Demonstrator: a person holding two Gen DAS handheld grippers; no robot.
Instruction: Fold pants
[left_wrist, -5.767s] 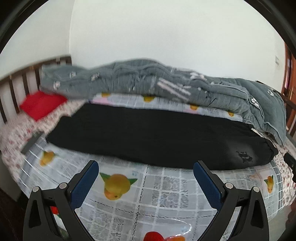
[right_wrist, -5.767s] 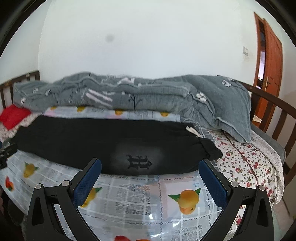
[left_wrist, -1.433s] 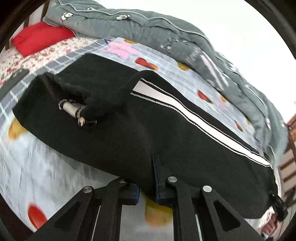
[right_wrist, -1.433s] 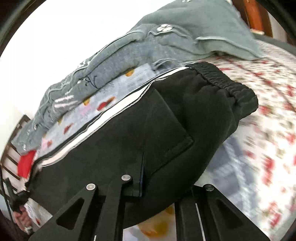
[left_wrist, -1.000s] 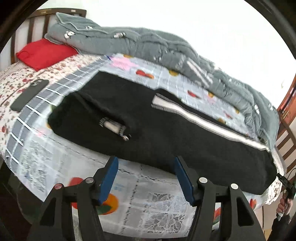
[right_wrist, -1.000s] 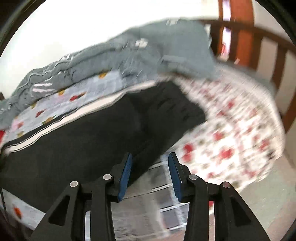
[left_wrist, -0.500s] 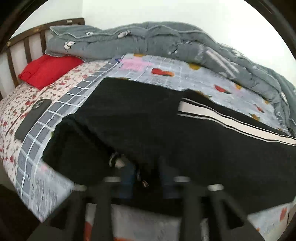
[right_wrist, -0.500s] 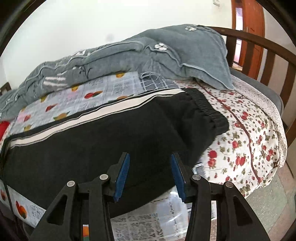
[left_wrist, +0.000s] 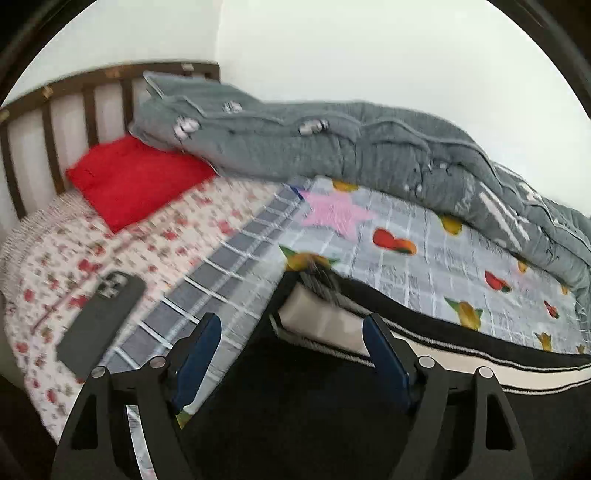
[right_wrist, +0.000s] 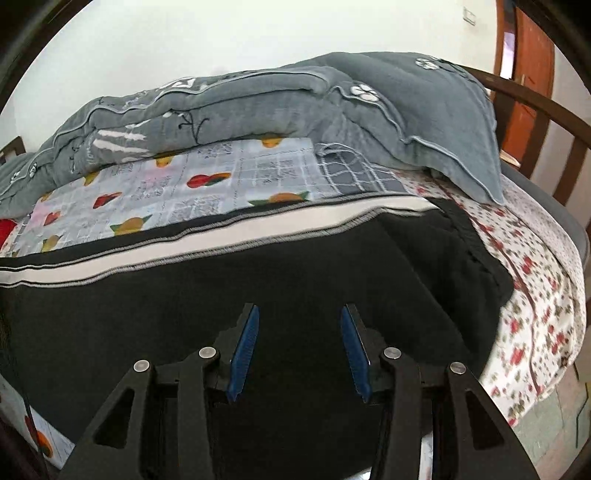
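Note:
Black pants (right_wrist: 258, 288) with a white side stripe (right_wrist: 229, 232) lie lengthwise on the bed, folded leg over leg. In the left wrist view the pants (left_wrist: 314, 398) fill the lower right, their hem end with the stripe (left_wrist: 321, 321) near the middle. My left gripper (left_wrist: 291, 354) is open, empty, its fingers over that end. My right gripper (right_wrist: 299, 343) is open, empty, low over the waistband half; the elastic waistband (right_wrist: 476, 254) lies to the right.
A rolled grey quilt (left_wrist: 369, 147) runs along the far side of the bed, also in the right wrist view (right_wrist: 295, 99). A red pillow (left_wrist: 136, 177) and a dark phone (left_wrist: 99, 310) lie at left. Wooden bed rails (right_wrist: 546, 122) and a door (right_wrist: 532, 55) stand at right.
Both grippers let go of the pants after folding them over. The left gripper opened wide and swung toward the hem end; the right gripper moved in lower over the waistband half.

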